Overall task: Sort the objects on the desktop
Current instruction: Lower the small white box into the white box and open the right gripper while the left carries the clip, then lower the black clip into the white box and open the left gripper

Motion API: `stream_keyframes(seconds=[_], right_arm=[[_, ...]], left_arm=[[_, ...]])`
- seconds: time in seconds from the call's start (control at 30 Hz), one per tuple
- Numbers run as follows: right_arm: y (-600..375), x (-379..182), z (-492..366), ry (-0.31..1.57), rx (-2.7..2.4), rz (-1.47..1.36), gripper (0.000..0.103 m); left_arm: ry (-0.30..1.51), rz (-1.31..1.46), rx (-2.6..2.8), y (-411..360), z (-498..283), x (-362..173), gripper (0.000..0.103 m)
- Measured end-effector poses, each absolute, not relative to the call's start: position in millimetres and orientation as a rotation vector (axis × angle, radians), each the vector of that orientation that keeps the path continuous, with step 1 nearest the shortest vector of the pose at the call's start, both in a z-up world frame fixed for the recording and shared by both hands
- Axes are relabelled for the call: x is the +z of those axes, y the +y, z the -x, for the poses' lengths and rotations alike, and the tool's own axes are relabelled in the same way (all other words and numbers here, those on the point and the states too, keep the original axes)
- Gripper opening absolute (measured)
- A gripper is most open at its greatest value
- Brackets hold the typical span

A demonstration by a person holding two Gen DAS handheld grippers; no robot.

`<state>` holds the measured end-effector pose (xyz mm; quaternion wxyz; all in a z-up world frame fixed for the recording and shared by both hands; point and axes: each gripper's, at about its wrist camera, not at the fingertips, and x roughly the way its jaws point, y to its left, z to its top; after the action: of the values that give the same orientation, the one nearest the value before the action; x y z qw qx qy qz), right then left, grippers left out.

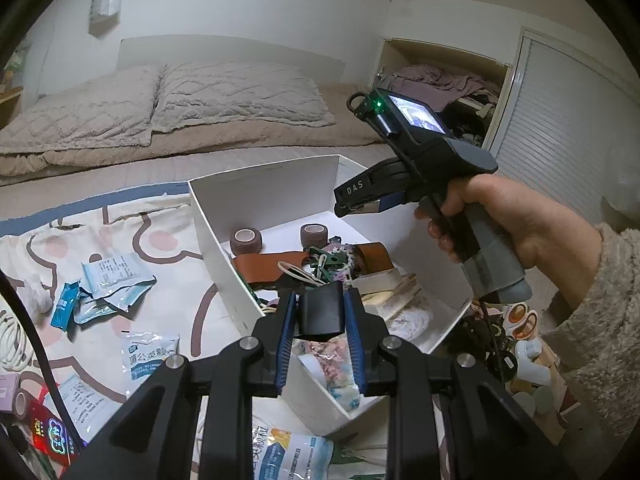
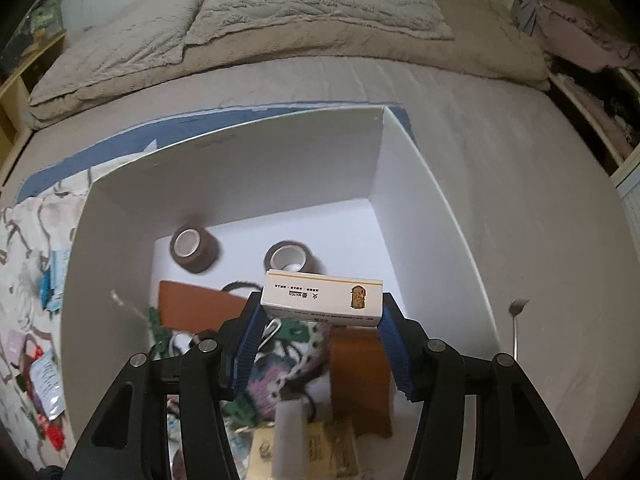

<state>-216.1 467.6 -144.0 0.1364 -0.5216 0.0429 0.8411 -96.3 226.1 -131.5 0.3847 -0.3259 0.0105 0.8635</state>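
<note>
Your right gripper (image 2: 320, 322) has its fingers clamped on the ends of a matchbox (image 2: 322, 300), long axis crosswise, directly above the white box (image 2: 260, 168). Your left gripper (image 1: 320, 312) is nearer the box's front wall, fingers clamped on a small black object (image 1: 322, 308).

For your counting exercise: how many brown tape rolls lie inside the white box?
2. One brown tape roll lies near the far-left corner of the white box; the other sits to its right, just beyond the held matchbox. More may be hidden under the clutter.
</note>
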Motion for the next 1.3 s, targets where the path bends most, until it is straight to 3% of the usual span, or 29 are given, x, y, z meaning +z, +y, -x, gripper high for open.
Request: stream_keyframes(seconds=[0.07,0.2,0.27,0.3,0.57,0.9,1.3], right_arm=[[467.4,-139.7,215.6,0.047,2.432,1.44,0.057],[471.4,-138.6,213.4,0.082,2.455,1.449,0.058],[472.6,-137.1,214.0,0.094,2.465,1.456,0.076],[473.5,-136.3,212.6,0.093,2.468,1.453,0.076],[468.8,-114.7,204.3,0.064,2.563,1.336,0.076],[460.6,-74.9,138.0,0.179,2.775,1.113,0.076],[467.7,-80.7,77.8,0.306,2.853,0.969,0.077]], left_arm=[[0.024,0.834,2.201,225.2,98.5,-132.4,0.025],[0.022,0.841,2.205,224.9,101.8,-133.2,0.025],[0.022,0.842,2.206,225.8,102.4,-133.3,0.025],[0.02,0.843,2.206,226.3,102.4,-133.0,0.025],[0.03,0.842,2.207,228.7,102.8,-129.2,0.025],[0.019,0.857,2.197,243.4,112.8,-112.2,0.025],[0.05,0.999,2.129,287.7,142.2,-110.0,0.025]])
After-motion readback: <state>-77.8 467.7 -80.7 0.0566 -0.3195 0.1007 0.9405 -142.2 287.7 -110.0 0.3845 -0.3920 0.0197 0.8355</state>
